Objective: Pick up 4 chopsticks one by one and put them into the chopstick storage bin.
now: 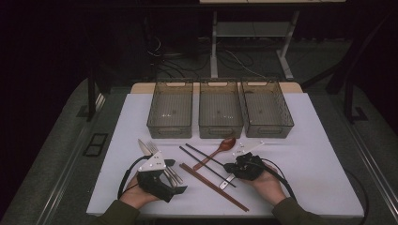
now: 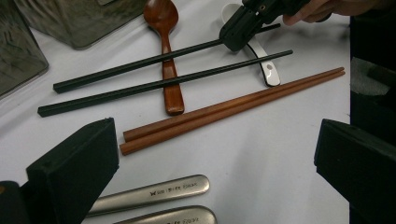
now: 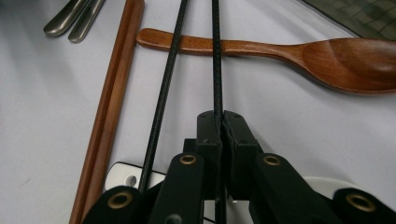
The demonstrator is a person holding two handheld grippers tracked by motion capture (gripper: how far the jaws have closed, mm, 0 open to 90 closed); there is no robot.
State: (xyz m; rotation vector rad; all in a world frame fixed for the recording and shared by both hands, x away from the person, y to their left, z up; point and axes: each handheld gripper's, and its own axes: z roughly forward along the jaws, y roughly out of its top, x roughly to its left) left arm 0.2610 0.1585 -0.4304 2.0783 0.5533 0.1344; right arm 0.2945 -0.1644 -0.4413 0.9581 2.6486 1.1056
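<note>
1. White rectangular table [image 1: 309, 154]; cutlery is scattered along its near half
2. Three smoky translucent plastic bins [image 1: 220, 115] stand in a row at the far edge, and I see no cutlery in them
3. Left gripper [image 1: 172, 180], near left, hovers over the steel fork and knife [image 1: 149, 149]; its jaws are spread with nothing between them
4. Right gripper [image 3: 219, 122], near right, has its jaws pressed together on one thin black chopstick [image 3: 215, 60]
5. That chopstick lies across the handle of the brown wooden spoon [image 3: 299, 52], with its twin black chopstick [image 3: 163, 93] just to its left
6. The pair of brown wooden chopsticks [image 2: 233, 108] lies nearer and is untouched
7. Judged step: pick-up of the first black chopstick, grip made, not lifted. The next move calls for a straight lift that clears the spoon and the twin, then a carry to a far bin
</note>
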